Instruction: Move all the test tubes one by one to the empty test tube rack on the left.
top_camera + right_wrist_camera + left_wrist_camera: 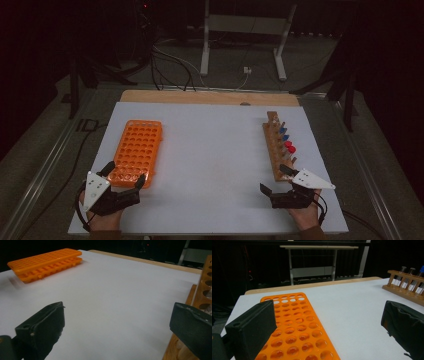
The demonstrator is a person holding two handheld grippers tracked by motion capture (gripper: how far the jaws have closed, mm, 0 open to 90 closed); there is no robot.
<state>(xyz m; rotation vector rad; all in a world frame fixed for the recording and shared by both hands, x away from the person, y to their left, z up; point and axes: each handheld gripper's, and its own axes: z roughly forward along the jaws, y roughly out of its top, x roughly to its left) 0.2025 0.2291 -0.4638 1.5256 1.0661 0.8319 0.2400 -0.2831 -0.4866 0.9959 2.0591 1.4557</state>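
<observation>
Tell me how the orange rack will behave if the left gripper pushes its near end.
The orange rack looks like thin, hole-riddled plastic, so probably light and stiff. Lying flat on the smooth white table, it should slide, not tip. The left gripper straddles its near end, so an off-centre push may swing it round.

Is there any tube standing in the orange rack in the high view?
No, every hole of the orange rack looks empty; the capped tubes stand in the wooden rack.
</observation>
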